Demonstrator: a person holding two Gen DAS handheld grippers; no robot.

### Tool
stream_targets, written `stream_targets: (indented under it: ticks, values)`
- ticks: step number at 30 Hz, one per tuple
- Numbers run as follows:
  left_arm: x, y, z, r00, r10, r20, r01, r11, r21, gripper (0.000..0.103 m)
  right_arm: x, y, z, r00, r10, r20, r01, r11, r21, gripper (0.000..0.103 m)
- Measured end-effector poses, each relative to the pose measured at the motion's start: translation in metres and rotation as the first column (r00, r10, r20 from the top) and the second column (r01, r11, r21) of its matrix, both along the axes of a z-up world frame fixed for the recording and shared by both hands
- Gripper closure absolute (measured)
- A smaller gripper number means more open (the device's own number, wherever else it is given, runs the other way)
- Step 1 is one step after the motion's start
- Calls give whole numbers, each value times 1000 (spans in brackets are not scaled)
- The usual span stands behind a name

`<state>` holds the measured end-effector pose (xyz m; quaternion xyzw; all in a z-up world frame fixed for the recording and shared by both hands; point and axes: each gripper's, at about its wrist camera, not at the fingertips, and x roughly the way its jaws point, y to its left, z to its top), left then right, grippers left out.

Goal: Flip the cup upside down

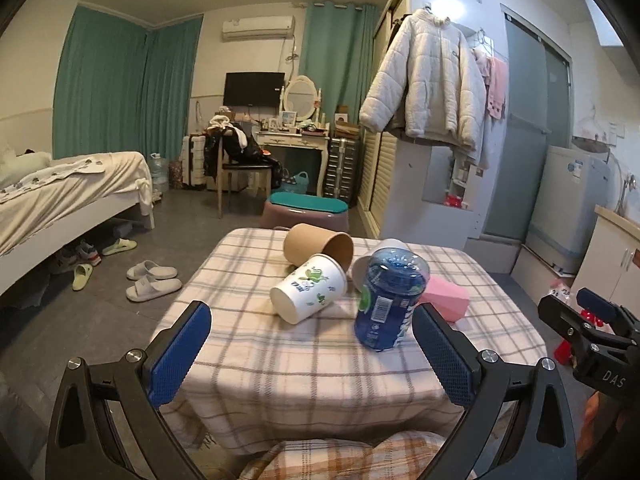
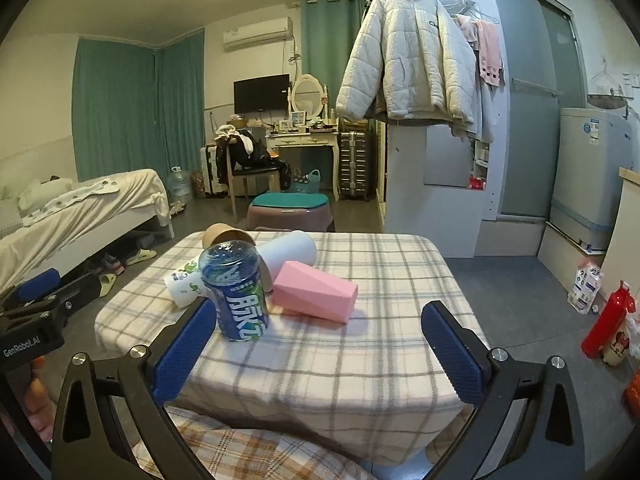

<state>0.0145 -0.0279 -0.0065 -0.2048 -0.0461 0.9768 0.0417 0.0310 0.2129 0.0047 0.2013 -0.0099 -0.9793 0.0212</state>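
Left wrist view shows the blue cup [image 1: 390, 300] standing base-up near the middle of the checked tablecloth [image 1: 280, 360], so the flip looks done for this one; three cups and the pink cup [image 1: 446, 300] lie on their sides. The left gripper [image 1: 310, 354] is spread wide, holding nothing. Only the right wrist view shows the pink cup's whole length, and the right gripper [image 2: 316, 350] likewise spread and empty.

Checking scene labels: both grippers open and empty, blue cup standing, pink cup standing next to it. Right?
Not quite. The pink cup lies on its side on the plaid tablecloth, as the right wrist view shows. The rest holds: the left gripper and right gripper are open and empty, and the blue cup stands.
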Motion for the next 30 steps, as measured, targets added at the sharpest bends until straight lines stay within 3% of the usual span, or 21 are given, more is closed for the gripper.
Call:
stream_targets:
  ticks: [30]
  values:
    - [14, -13, -8, 1000, -20, 2, 20, 1000, 3, 0, 10, -29, -2, 1000, 29, -7, -29, 998, 50, 0]
